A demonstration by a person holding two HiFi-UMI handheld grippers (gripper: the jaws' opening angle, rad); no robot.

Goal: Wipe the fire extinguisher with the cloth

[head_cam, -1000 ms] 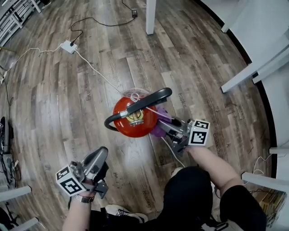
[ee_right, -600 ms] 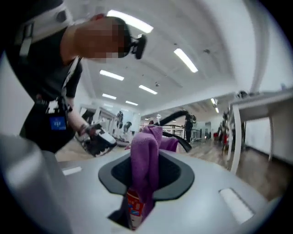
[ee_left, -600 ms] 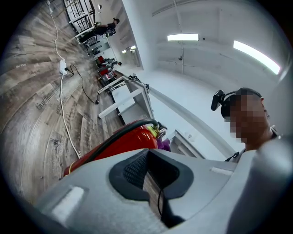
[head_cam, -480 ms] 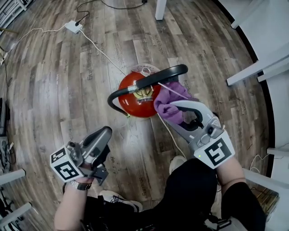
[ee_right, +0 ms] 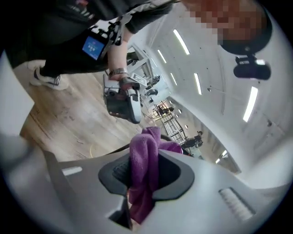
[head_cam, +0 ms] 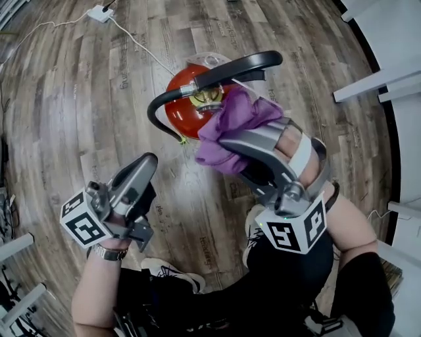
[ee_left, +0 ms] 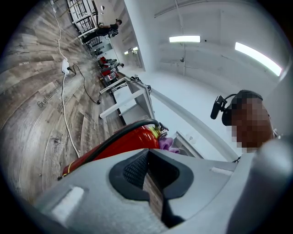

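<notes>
The red fire extinguisher [head_cam: 179, 108] stands on the wood floor, its black hose and handle [head_cam: 238, 66] arching over the top. A purple cloth [head_cam: 231, 123] is bunched against the valve at its upper right side. My right gripper [head_cam: 220, 141] is shut on that cloth, rolled over with its marker cube toward me. In the right gripper view the cloth [ee_right: 143, 167] fills the gap between the pads. My left gripper [head_cam: 146, 164] hangs shut and empty, below and left of the extinguisher. In the left gripper view the extinguisher [ee_left: 120, 142] and a bit of cloth [ee_left: 167, 144] lie ahead.
A white power strip [head_cam: 100, 12] and its cable [head_cam: 141, 46] run across the floor behind the extinguisher. White furniture legs [head_cam: 375, 80] stand at the right. The person's shoes [head_cam: 168, 271] are just below the grippers.
The right gripper has risen with the cloth from the extinguisher's lower right side to its top and rolled over. The left gripper has stayed put.
</notes>
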